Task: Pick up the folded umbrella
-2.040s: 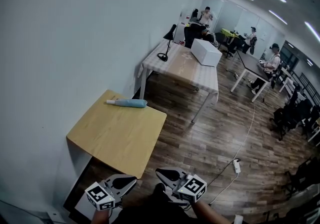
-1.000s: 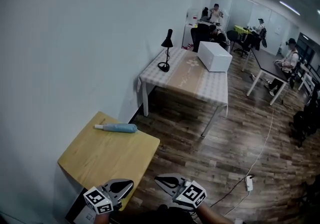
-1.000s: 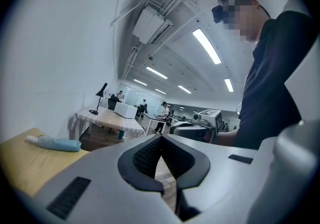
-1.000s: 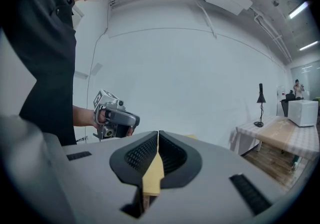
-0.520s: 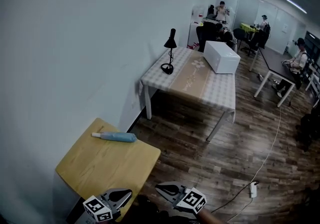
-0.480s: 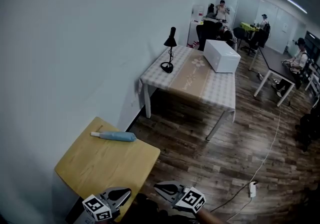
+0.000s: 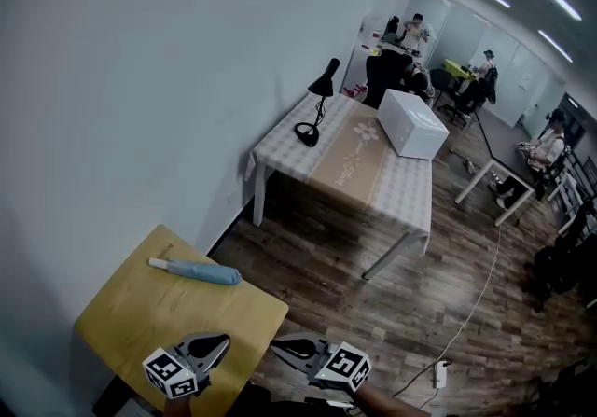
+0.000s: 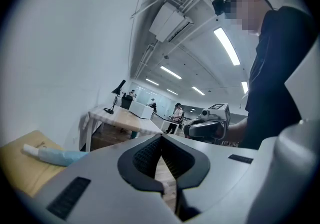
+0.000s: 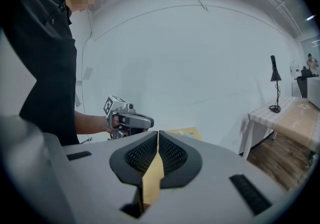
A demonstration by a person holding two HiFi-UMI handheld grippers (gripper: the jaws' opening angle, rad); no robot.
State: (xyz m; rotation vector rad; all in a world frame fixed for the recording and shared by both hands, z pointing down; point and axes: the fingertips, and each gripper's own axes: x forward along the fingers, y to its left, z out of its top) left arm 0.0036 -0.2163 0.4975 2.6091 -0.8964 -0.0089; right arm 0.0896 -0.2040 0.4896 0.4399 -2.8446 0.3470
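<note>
**Small wooden table [image 7: 112,336] by the wall: umbrella [image 7: 194,271] not yet picked up**

The office floor and the pale wall frame a job that has barely begun. Nothing is held, and the whole pickup is left to do: reach over the table, open a gripper, close on the umbrella and lift it.

Nearest the camera, the left gripper [image 7: 222,341] and right gripper [image 7: 276,347] hang side by side at the table's near edge, tips turned toward each other. Each gripper's own view shows its jaws pressed together with nothing between them (only the table's yellow top shows through the slit below the right pair).

Further on, the folded umbrella lies flat on the far part of the tabletop, close to the wall, light blue with a white end pointing left. It is well apart from both grippers.

Beyond it stands a long table [image 7: 373,184] with a checked cloth, carrying a black desk lamp [image 7: 317,105] and a white box [image 7: 411,123]. People sit and stand at the far end of the room.
</note>
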